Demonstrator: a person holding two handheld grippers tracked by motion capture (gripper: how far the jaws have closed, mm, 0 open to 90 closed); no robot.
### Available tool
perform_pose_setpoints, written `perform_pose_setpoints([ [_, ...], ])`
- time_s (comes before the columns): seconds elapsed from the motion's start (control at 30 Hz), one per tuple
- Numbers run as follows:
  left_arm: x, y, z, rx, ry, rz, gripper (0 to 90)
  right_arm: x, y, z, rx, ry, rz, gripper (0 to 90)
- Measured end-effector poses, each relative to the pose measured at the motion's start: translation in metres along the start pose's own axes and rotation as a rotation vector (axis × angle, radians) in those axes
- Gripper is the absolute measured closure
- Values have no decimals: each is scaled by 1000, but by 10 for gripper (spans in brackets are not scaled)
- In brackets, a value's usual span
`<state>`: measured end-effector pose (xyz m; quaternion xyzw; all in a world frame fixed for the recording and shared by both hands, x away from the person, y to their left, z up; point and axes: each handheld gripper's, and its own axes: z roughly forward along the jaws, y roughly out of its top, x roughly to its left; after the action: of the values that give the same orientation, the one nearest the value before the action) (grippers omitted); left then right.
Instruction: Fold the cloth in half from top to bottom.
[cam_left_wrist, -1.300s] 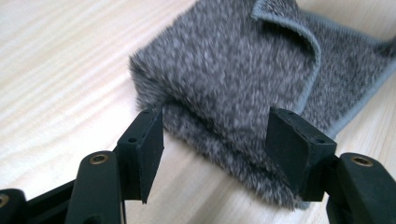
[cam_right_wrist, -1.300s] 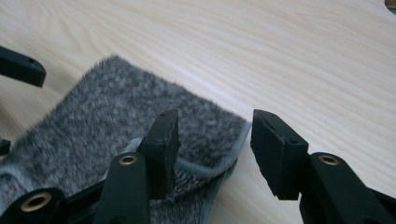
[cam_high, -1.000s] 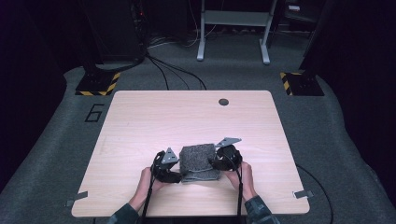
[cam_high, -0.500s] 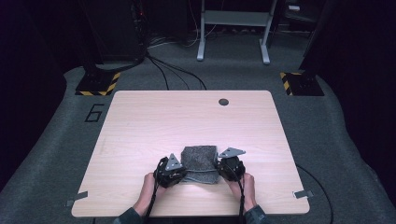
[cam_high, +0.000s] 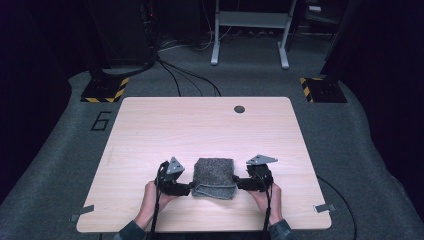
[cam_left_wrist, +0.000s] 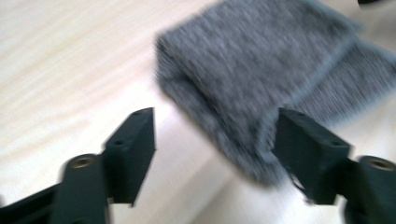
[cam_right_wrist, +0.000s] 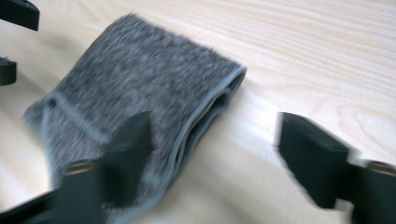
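A grey cloth, folded into a thick small rectangle, lies flat on the wooden table near its front edge. My left gripper sits at the cloth's left near corner and my right gripper at its right near corner, each held in a hand. In the left gripper view the left gripper is open, with the cloth reaching between the jaws and its corner against the right one. In the right gripper view the right gripper is open, its left jaw over the cloth, whose layered folded edge faces me.
A dark round grommet is set in the table near its far edge. Bare wood stretches beyond and to both sides of the cloth. Off the table, hazard-striped stand bases sit on the grey floor, and a white frame stands behind.
Both hands have drawn back toward the table's near edge, and the cloth lies slightly nearer too. The grippers now sit at its near corners rather than over its sides.
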<state>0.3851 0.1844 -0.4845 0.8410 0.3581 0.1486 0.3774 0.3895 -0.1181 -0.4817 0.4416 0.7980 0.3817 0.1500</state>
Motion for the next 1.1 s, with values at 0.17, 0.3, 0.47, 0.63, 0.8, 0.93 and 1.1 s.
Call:
perform_pose_setpoints([
  [0.17, -3, 5, 32, 91, 36, 18, 180, 2, -1, 27, 39, -38, -36, 145],
  [0.3, -2, -5, 39, 102, 44, 18, 176, 4, -9, 39, 70, -72, -25, 136],
  [0.47, 2, -5, 42, 99, 50, 19, 154, -1, -11, 46, 80, -84, -20, 95],
  [0.63, 4, -8, 35, 59, 63, -11, 142, -6, -9, 45, 54, -59, -22, 79],
  [0.8, 17, -18, 8, 14, 101, -50, 93, -15, -13, 19, -5, -49, -4, 59],
  [0.93, 30, -32, -15, -5, 139, -68, 73, -26, -22, -2, -33, -74, 7, 61],
  [1.1, 46, -59, -37, 6, 203, -103, 62, -41, -41, -21, -47, -121, 25, 67],
])
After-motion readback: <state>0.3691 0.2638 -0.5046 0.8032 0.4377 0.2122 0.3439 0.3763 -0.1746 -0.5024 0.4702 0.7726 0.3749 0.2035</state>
